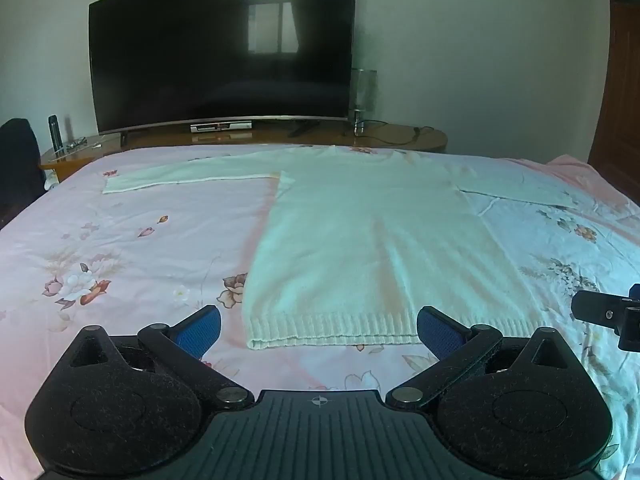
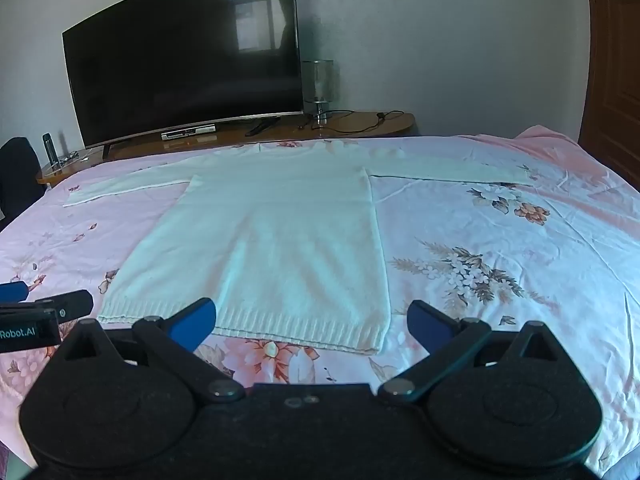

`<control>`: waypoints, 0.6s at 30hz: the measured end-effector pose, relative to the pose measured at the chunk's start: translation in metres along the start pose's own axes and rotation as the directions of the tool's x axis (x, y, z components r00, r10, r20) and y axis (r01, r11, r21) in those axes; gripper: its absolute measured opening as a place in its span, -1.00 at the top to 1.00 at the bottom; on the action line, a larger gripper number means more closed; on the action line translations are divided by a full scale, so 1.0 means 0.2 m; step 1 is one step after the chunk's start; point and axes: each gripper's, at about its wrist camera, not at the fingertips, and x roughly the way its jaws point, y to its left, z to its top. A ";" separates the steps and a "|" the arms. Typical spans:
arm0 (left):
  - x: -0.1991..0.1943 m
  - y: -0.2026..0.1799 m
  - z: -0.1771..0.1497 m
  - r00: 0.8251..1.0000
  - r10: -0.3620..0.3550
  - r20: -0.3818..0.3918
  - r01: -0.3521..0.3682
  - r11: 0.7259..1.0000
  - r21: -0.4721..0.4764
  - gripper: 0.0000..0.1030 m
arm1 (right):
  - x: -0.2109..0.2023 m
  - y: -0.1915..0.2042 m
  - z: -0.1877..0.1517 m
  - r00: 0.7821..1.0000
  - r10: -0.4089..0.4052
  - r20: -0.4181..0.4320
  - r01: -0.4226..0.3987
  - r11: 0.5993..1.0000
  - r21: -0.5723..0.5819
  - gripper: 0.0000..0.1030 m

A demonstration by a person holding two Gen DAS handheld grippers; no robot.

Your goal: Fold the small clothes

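Observation:
A white knit sweater (image 1: 360, 240) lies flat on the bed with both sleeves spread out sideways and its ribbed hem nearest me. It also shows in the right wrist view (image 2: 264, 248). My left gripper (image 1: 318, 328) is open and empty, hovering just before the hem's left part. My right gripper (image 2: 312, 322) is open and empty, just before the hem's right corner. The right gripper's side shows at the right edge of the left wrist view (image 1: 608, 314); the left gripper shows at the left edge of the right wrist view (image 2: 44, 312).
The bed has a pink floral sheet (image 1: 120, 248). Beyond its far edge stands a wooden TV stand (image 1: 400, 136) with a large dark television (image 1: 220, 48), a lamp (image 1: 362, 96) and cables. A dark chair (image 1: 18, 160) is at the left, a wooden door (image 2: 616, 80) at the right.

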 end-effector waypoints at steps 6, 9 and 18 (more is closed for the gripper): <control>0.00 0.00 0.01 1.000 -0.004 -0.007 0.004 1.000 0.001 -1.00 | 0.01 0.00 0.01 1.000 -0.001 -0.003 0.001 1.000 0.001 -0.98; 0.01 0.00 0.00 1.000 -0.003 -0.009 0.003 1.000 -0.001 -1.00 | 0.01 0.00 0.01 1.000 -0.001 -0.004 0.001 1.000 0.001 -0.98; -0.01 0.00 0.00 1.000 -0.001 -0.005 0.001 1.000 -0.002 -1.00 | 0.00 0.00 0.00 1.000 0.000 -0.003 0.000 1.000 0.000 -0.98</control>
